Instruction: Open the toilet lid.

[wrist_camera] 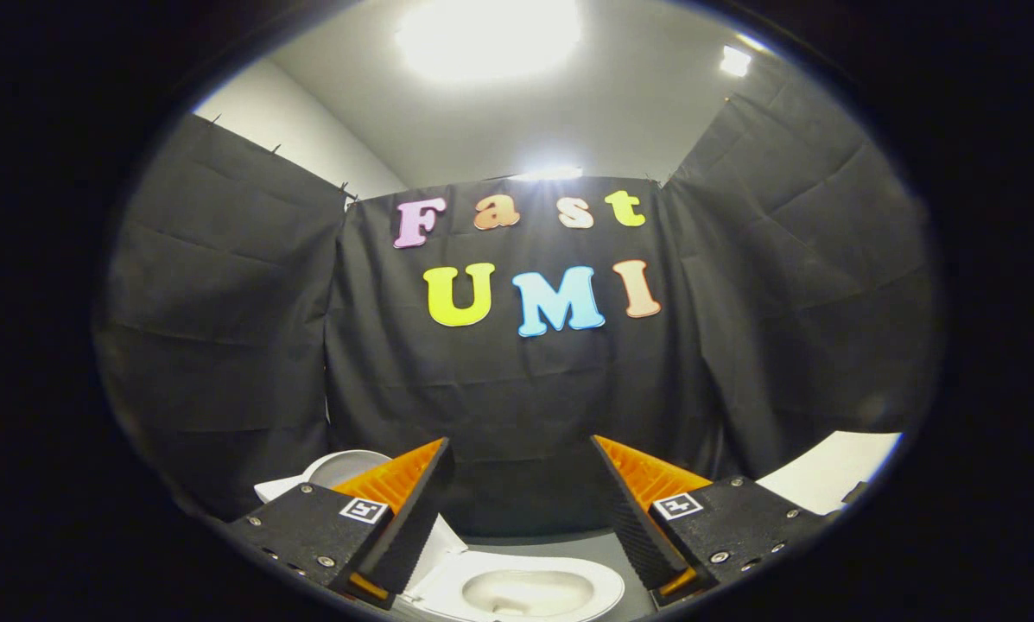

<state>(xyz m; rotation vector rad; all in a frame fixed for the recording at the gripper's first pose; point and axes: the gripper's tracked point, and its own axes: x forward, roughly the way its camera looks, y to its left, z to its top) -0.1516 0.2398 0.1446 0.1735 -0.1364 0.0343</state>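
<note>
Your gripper [521, 466] is wide open and holds nothing. Its two fingers point out at the black cloth wall [525, 380], high above the toilet.

The toilet [525, 592] sits low and near, just below the gap between the fingers. You can see its white bowl and the ring of the seat, so the bowl looks uncovered from here. The long way of the bowl seems to run left to right across your fingers.

A white, rounded piece, likely the toilet lid [335, 471], peeks up behind the left finger, on the left side of the bowl. I cannot tell how far up it stands, because the finger hides most of it.

So the lid lies down and to the left of your gripper. A flat white thing [836, 475] lies far off to the right.
</note>
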